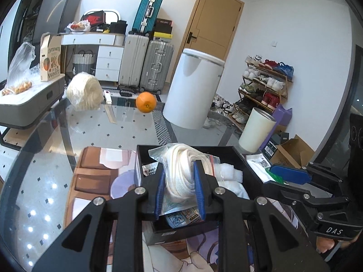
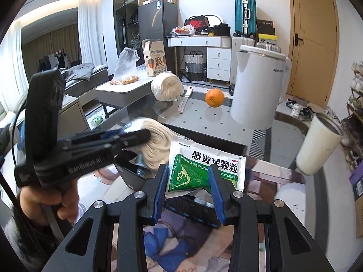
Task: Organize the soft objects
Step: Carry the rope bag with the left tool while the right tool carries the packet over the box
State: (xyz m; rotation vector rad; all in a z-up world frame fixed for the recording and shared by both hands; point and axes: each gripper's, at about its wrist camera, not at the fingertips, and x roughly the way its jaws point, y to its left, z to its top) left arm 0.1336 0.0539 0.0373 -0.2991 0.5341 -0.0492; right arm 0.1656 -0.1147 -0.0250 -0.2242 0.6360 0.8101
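The left gripper point(image 1: 180, 189) has its fingers clamped on a clear zip bag with a white rolled cord point(image 1: 183, 170) inside, and this bag is over the black box point(image 1: 240, 158) that stands on the glass surface point(image 1: 109, 131). In the box there are also other soft white things point(image 1: 231, 174) and some small printed packets, one partly under the bag. The right gripper point(image 2: 189, 189) has its fingers closed on the lower part of a green and white medicine sachet point(image 2: 204, 170), which is held over the near edge of the same box, just beside the cord bag. In the left wrist view the right gripper point(image 1: 288, 173) is at the right side of the box, with a blue finger pad visible. In the right wrist view the left gripper point(image 2: 127, 139) comes in from the left, a hand point(image 2: 52, 201) holds its handle, and the cord bundle point(image 2: 154, 145) is in its fingers. Far on the surface lies a larger bundle of white cord in plastic point(image 1: 84, 90), and to the right of it an orange point(image 1: 146, 102), well apart from the box. A white kettle point(image 2: 258, 88) stands right of the orange, and a cream tumbler point(image 1: 256, 130) stands near the far right corner of the box.
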